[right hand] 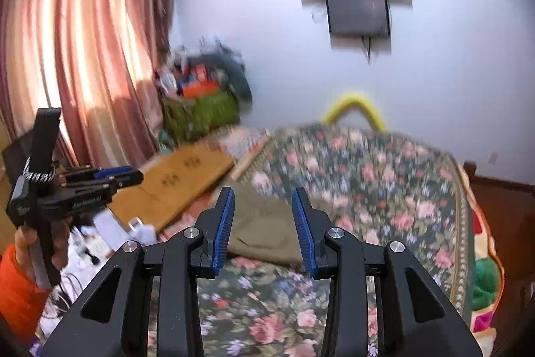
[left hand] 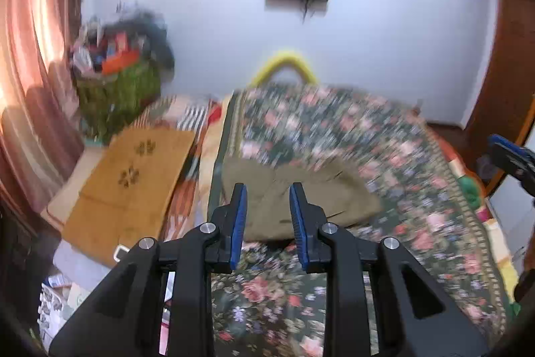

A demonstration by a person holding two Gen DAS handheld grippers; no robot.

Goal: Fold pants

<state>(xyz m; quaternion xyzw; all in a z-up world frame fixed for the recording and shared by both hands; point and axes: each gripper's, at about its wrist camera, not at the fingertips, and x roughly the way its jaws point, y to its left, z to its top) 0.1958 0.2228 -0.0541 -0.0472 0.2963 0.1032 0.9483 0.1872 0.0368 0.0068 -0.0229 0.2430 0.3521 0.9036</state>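
Left wrist view: pants [left hand: 294,203], olive, lying bunched and folded on the floral bed [left hand: 418,189]. Left tongs [left hand: 268,216] and right tongs [right hand: 263,223] are hovering apart, gripping nothing. Folding is looking near done; the next move is probably calling for a final tidy or none.

Open floral bedspread [right hand: 384,189] surrounds the pants [right hand: 267,230]; a tan board [right hand: 180,186] and green basket [right hand: 200,116] crowd its left side
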